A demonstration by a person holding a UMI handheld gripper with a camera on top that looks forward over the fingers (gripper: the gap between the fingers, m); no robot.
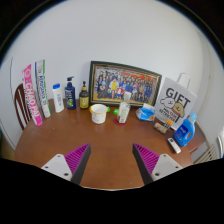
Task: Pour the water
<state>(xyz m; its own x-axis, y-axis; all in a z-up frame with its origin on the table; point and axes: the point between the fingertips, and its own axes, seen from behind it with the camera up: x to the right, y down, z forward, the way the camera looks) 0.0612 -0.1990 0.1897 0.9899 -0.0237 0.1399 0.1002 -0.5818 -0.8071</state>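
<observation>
Wide-spread gripper (112, 160) over bare wooden table (70, 140)
Purple pads (78, 157) grip nothing. Beyond them stand a white cup (98, 113) and green bottle (124, 109); farther back, a framed group photo (124, 83), a blue bottle (70, 94) and a gift bag (177, 102).

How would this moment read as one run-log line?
tongs: open, empty | ahead: white round cup on brown wooden table | water: not yet poured

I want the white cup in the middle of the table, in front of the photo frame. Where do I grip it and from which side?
Grip the white cup across its side wall, coming straight ahead from the near table edge. It stands upright with bare table in front, and the gripper has open jaws already facing it. The bottle just to its right looks close, so keep centred.
</observation>
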